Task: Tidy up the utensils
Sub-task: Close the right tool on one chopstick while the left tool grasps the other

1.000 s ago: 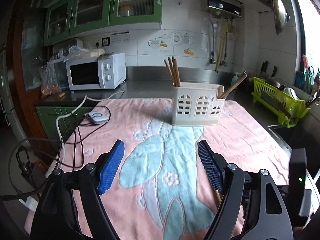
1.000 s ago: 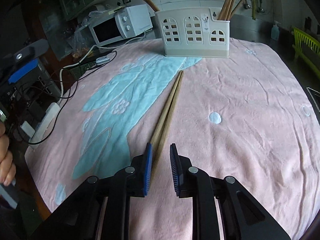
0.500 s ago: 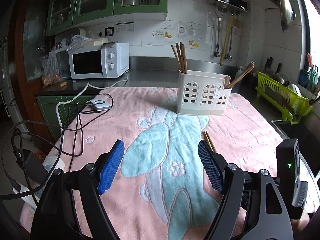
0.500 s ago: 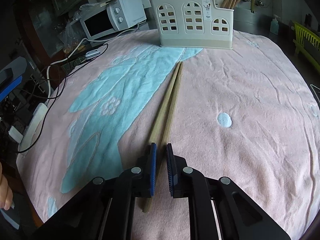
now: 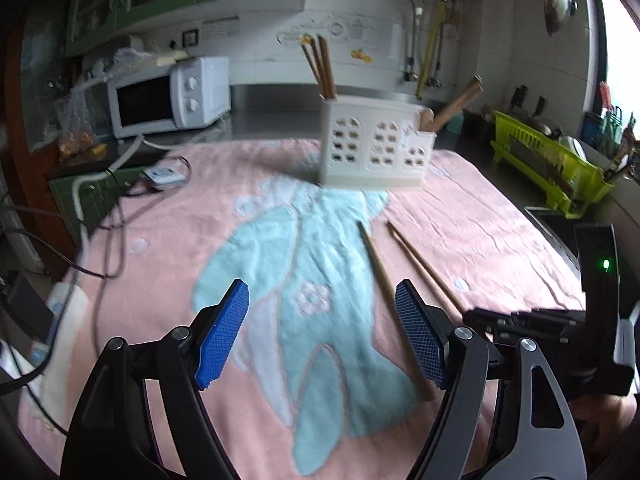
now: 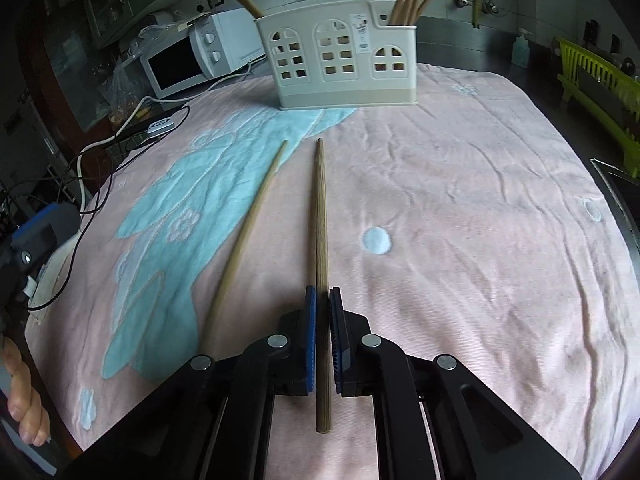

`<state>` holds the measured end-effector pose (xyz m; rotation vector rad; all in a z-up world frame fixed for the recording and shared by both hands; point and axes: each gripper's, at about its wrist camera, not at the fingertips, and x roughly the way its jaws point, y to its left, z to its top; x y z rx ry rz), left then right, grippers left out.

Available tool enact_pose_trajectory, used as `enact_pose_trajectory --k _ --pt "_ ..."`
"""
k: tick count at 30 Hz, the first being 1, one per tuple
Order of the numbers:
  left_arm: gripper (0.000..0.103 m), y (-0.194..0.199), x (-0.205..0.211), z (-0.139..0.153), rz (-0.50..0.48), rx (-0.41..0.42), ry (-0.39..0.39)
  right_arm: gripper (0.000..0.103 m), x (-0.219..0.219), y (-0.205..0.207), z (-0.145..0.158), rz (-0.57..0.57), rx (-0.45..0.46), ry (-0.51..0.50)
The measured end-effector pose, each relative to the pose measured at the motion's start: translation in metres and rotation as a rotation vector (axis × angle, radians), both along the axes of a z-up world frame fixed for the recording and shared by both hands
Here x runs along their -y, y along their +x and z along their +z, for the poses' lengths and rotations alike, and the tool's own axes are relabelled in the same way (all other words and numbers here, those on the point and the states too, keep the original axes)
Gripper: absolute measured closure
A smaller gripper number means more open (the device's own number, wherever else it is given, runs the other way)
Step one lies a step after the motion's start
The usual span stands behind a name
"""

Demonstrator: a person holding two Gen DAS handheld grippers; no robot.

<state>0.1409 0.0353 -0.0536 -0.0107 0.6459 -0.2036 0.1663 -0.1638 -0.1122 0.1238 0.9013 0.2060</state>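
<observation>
Kitchen background held a microwave at ten o'clock and a green dish rack at three. On the desk's pink towel, the left tool stood spread and empty. One loose chopstick lay on the towel; the right tool was pinching the other chopstick. The utensil holder, at twelve o'clock, already held several. Judged: two remained to stow.

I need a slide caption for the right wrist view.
Right gripper shut on one chopstick; another lies beside it.
</observation>
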Motion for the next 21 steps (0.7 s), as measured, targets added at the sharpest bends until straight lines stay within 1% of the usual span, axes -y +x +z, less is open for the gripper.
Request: enact_pose_trajectory --k 2,4,6,7,8,11,13,15,17,18,21 --pt "0.031 -0.001 0.009 -0.007 -0.022 -0.019 0.001 0.097 0.006 -0.003 -0.001 -0.008 -0.001 0.005" --pt "0.035 -0.001 0.019 -0.015 -0.042 -0.041 0.006 0.097 0.01 -0.005 -0.002 -0.016 -0.003 0.005" --pt "0.044 0.001 0.029 -0.024 -0.07 -0.074 0.003 0.097 0.014 -0.007 -0.003 -0.022 -0.004 0.011" --pt "0.046 0.001 0.036 -0.029 -0.081 -0.091 0.001 0.097 0.016 -0.007 -0.004 -0.024 -0.007 0.014" --pt "0.051 0.002 0.041 -0.034 -0.092 -0.105 0.002 0.097 0.018 -0.007 -0.005 -0.026 -0.011 0.018" --pt "0.06 0.006 0.053 -0.046 -0.117 -0.136 0.005 0.097 0.022 -0.009 -0.007 -0.024 -0.016 0.032" --pt "0.064 0.009 0.058 -0.052 -0.122 -0.156 0.008 0.097 0.024 -0.009 -0.007 -0.021 -0.018 0.041" --pt "0.071 0.013 0.061 -0.058 -0.128 -0.171 0.006 0.096 0.025 -0.01 -0.007 -0.018 -0.019 0.05" --pt "0.073 0.018 0.063 -0.063 -0.129 -0.188 0.005 0.096 0.026 -0.01 -0.007 -0.01 -0.02 0.054" --pt "0.076 0.02 0.063 -0.065 -0.129 -0.195 0.004 0.096 0.027 -0.011 -0.007 -0.009 -0.019 0.057" --pt "0.081 0.026 0.064 -0.071 -0.135 -0.225 -0.01 0.096 0.029 -0.011 -0.008 -0.006 -0.019 0.066"
